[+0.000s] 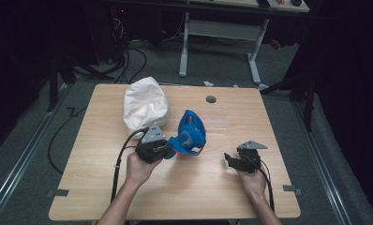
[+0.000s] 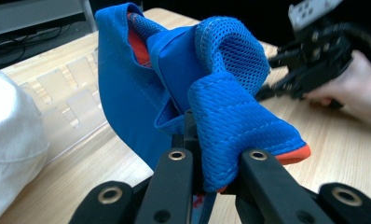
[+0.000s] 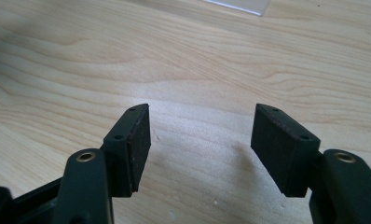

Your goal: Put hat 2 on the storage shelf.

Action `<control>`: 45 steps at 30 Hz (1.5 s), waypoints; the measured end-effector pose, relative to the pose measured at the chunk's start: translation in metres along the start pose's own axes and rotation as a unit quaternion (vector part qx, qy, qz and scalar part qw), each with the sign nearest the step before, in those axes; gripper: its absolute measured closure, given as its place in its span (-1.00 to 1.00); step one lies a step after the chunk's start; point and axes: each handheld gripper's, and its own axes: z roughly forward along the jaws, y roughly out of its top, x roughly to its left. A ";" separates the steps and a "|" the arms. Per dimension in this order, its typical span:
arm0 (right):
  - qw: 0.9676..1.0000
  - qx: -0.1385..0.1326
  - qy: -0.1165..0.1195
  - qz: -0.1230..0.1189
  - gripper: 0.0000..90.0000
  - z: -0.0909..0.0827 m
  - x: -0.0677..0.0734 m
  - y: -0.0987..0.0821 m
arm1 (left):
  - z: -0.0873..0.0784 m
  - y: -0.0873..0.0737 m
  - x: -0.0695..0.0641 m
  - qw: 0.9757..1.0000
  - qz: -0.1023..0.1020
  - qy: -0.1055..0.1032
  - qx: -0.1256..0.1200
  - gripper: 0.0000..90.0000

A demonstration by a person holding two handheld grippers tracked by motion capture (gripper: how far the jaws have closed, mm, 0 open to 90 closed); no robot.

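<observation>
Dim workroom, dark floor with cables, a second desk frame at the back; pale wooden table (image 1: 105, 187) in the middle.

Item, far left of the table: white cloth bundle (image 1: 145, 105), puffed up, resting on the wood, untouched.

Item, just right of it: left gripper (image 1: 168, 149), grey plate on top, jaws pressed together on a fold of the blue mesh cap (image 1: 190, 133). From its own camera the cap (image 2: 193, 88) hangs off the pinch, orange lining showing at the edge, lifted clear of the table and drooping over the jaws.

Handling note: the cap looks light, soft and floppy, with no stiffness except perhaps at the brim; it should not slip from rubber pads, but it will sag and twist. Best second hold, to my eye, is the free stitched rim opposite the present pinch.

Item, right side: right gripper (image 1: 231, 161), low over bare wood, jaws spread wide with nothing between the pads (image 3: 139, 140).
</observation>
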 end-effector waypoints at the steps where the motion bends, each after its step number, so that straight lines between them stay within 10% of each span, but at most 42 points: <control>1: 1.000 0.003 -0.003 -0.004 -0.16 0.002 0.001 -0.002 | 0.000 0.002 0.001 1.000 -0.002 -0.001 -0.001 0.92; 33: 1.000 0.005 -0.009 -0.007 -0.21 0.005 0.002 -0.005 | 0.010 0.058 0.047 0.996 -0.051 0.035 -0.064 0.92; 45: 1.000 0.005 -0.009 -0.005 -0.21 0.005 0.002 -0.005 | 0.043 0.069 0.066 0.995 -0.063 0.047 -0.068 0.92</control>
